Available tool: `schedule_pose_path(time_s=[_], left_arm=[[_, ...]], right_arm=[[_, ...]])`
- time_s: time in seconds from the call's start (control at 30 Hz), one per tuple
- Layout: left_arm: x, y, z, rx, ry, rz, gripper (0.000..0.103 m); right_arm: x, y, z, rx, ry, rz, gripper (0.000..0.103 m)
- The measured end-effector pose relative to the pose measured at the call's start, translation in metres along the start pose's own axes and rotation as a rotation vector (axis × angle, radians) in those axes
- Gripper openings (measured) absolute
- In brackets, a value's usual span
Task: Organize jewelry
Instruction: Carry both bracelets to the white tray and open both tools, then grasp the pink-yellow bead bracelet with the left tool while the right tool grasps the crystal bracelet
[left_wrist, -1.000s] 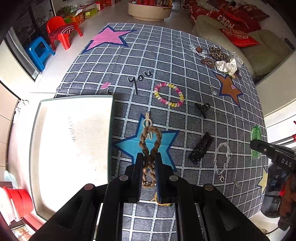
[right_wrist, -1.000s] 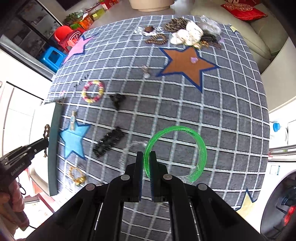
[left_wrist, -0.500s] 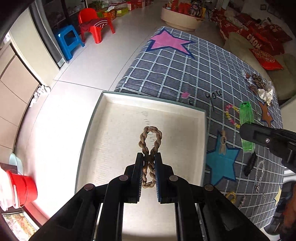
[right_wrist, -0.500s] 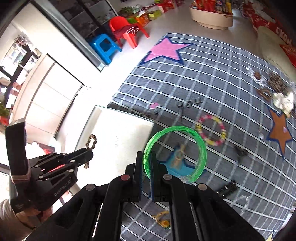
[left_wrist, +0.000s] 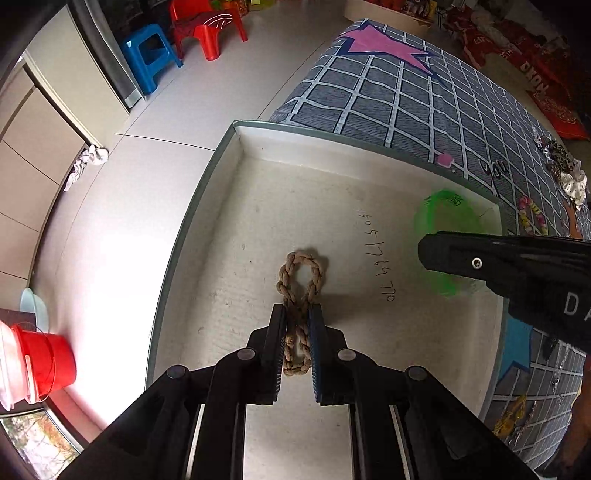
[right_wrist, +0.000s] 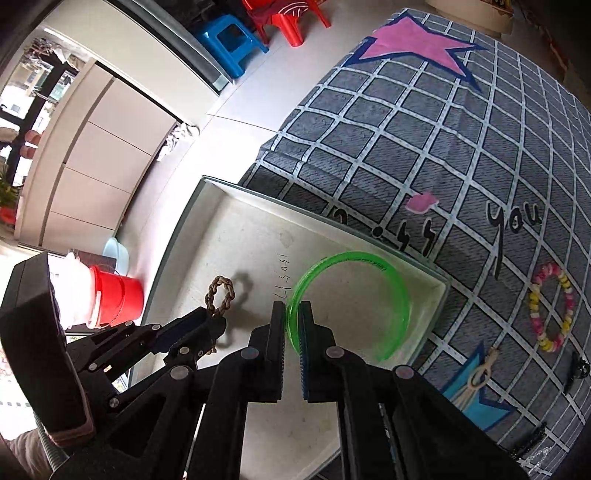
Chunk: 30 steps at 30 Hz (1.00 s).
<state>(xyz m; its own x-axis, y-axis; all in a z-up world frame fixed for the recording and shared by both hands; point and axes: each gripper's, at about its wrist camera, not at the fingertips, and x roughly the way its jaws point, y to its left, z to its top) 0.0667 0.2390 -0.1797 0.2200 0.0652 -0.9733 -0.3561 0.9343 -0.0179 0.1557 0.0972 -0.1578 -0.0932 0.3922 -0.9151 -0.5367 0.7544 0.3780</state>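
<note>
The left gripper (left_wrist: 297, 325) is clamped on a braided tan rope bracelet (left_wrist: 300, 280), its pads pinching the two strands together low down so the loop stands out ahead of the fingertips. The right gripper (right_wrist: 293, 325) is likewise closed, on the rim of a translucent green plastic bangle (right_wrist: 351, 302), which juts forward as an open hoop. Both pieces hang over the shallow white rectangular tray with a grey-green rim (left_wrist: 192, 206), above its bare floor and not yet resting on it.

The rope bracelet looks light and limp; it would likely sag or twist if held by one strand, so a grip across both strands near the knot seems sound. The bangle looks rigid, smooth and slippery, and thin at the rim, so I judge a firm pinch square across the band is needed to stop it swivelling.

Beyond the tray lies the grey grid-patterned mat with coloured stars (right_wrist: 443, 129), and on it a pink-and-yellow beaded bracelet (right_wrist: 552, 308).

The right wrist view shows the left gripper from the side, with the rope loop's shadow on the tray floor. The left wrist view shows the bangle only as a green blur behind the right gripper's finger, but also a heap of scrunchies (left_wrist: 565, 173) at the mat's far edge.
</note>
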Motion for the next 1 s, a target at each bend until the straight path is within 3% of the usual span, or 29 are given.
schedule_pose_path(time_s=[0.23, 0.3, 0.37, 0.5, 0.57, 0.63, 0.7, 0.77, 0.83, 1.0], left_arm=[[0.000, -0.008, -0.001, 0.029, -0.012, 0.049, 0.022], [-0.002, -0.008, -0.001, 0.032, -0.003, 0.069, 0.037], [-0.008, -0.009, -0.002, 0.025, -0.020, 0.088, 0.066], [-0.019, -0.011, -0.006, 0.030, -0.029, 0.096, 0.067], [-0.024, -0.013, -0.009, 0.038, -0.025, 0.103, 0.067], [-0.030, -0.014, -0.012, 0.043, -0.024, 0.109, 0.067], [-0.036, -0.015, -0.015, 0.043, -0.024, 0.106, 0.068], [-0.043, -0.017, -0.017, 0.044, -0.029, 0.110, 0.103], [-0.052, -0.020, -0.019, 0.056, -0.062, 0.120, 0.103], [-0.066, -0.037, -0.019, 0.128, -0.061, 0.088, 0.103]], right_arm=[[0.020, -0.006, 0.000, 0.037, 0.047, 0.022, 0.007], [0.020, -0.007, 0.000, 0.050, 0.049, 0.026, 0.007], [0.020, -0.009, 0.001, 0.056, 0.061, 0.022, 0.008], [0.013, -0.011, 0.002, 0.056, 0.056, 0.034, 0.009], [0.004, -0.013, 0.003, 0.067, 0.042, 0.043, 0.021], [-0.008, -0.016, 0.002, 0.083, 0.018, 0.056, 0.044], [-0.020, -0.018, 0.001, 0.094, -0.005, 0.071, 0.047], [-0.035, -0.020, -0.001, 0.103, -0.027, 0.087, 0.047], [-0.052, -0.021, -0.004, 0.110, -0.049, 0.094, 0.052], [-0.087, -0.042, -0.025, 0.155, -0.099, 0.082, 0.069]])
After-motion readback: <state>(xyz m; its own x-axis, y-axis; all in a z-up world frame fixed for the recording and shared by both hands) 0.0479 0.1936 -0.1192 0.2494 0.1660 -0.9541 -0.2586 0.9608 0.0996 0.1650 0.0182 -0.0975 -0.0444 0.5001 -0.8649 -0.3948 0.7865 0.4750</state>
